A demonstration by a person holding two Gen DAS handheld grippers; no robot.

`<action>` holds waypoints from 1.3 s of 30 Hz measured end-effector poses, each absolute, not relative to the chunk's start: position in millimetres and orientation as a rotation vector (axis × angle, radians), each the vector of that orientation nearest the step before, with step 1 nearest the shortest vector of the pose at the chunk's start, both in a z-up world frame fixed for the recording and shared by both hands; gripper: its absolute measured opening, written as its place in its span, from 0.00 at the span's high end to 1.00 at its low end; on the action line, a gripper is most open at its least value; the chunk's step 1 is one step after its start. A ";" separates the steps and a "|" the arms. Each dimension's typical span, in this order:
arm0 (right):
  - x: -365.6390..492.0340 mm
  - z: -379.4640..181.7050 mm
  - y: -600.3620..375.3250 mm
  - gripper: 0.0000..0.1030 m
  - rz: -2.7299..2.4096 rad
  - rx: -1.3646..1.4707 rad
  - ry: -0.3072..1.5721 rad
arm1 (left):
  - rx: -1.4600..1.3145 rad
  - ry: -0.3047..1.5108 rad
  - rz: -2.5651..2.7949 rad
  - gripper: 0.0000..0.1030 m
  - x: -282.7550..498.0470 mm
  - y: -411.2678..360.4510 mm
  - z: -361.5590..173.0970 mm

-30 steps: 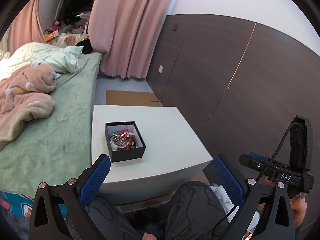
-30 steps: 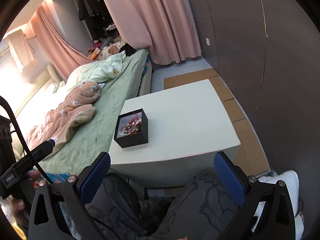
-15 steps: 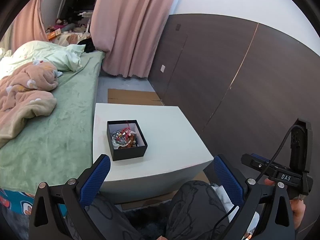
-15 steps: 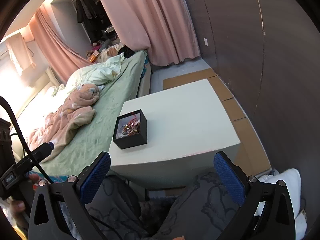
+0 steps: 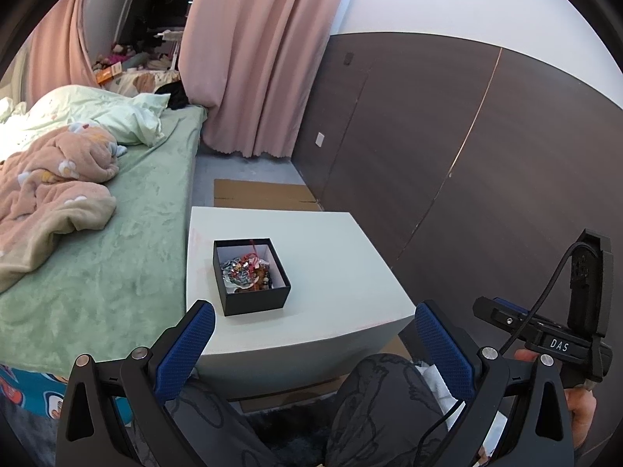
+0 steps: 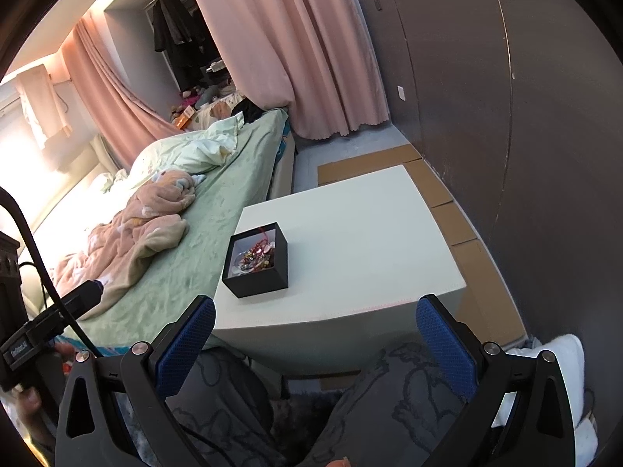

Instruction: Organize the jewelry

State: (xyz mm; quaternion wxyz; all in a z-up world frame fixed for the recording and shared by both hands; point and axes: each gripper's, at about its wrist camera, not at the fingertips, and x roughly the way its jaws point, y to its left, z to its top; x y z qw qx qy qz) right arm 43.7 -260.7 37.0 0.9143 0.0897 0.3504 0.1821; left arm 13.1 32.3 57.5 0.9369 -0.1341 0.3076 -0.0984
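On the table: a black box (image 5: 251,276) stands near the left edge, towards the near side, well apart from both grippers.
Box contents: a tangle of jewelry (image 5: 247,268), red, silver and dark pieces, lies inside against a pale lining; single items are too small to tell apart.
Box top: open, all four walls upright.
Table (image 5: 335,257): white, square top; the stretch right of and beyond the box is bare surface out to the far and right edges.
Table edges: the left edge runs just beside the bed (image 5: 117,257); the near edge sits above the person's knees (image 5: 381,385); the right edge faces the dark wall (image 5: 447,148) with a strip of floor between.
Cardboard (image 6: 459,229): flat sheets lie on the floor along the right and far sides of the table.
Left gripper (image 5: 311,346): spread wide, nothing between its blue pads (image 5: 183,350), held short of the near table edge and above the knees.
Right gripper (image 6: 315,344): likewise wide apart and empty, also short of the near edge; it shows at the right of the left wrist view.
Blanket (image 5: 50,194): pink, bunched on the bed, far left of the box.
Curtain (image 5: 253,58): pink, hanging at the far end of the room.
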 end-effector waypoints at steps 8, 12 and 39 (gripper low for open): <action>44.1 37.4 -262.1 0.00 0.375 0.190 0.723 | -0.266 0.629 -0.189 0.01 11.6 30.8 59.3; 44.5 37.2 -262.8 0.00 0.376 0.190 0.725 | -0.266 0.627 -0.181 0.01 11.5 30.1 61.2; 39.0 36.1 -264.0 0.00 0.395 0.214 0.720 | -0.199 0.616 -0.108 0.01 9.1 23.5 68.1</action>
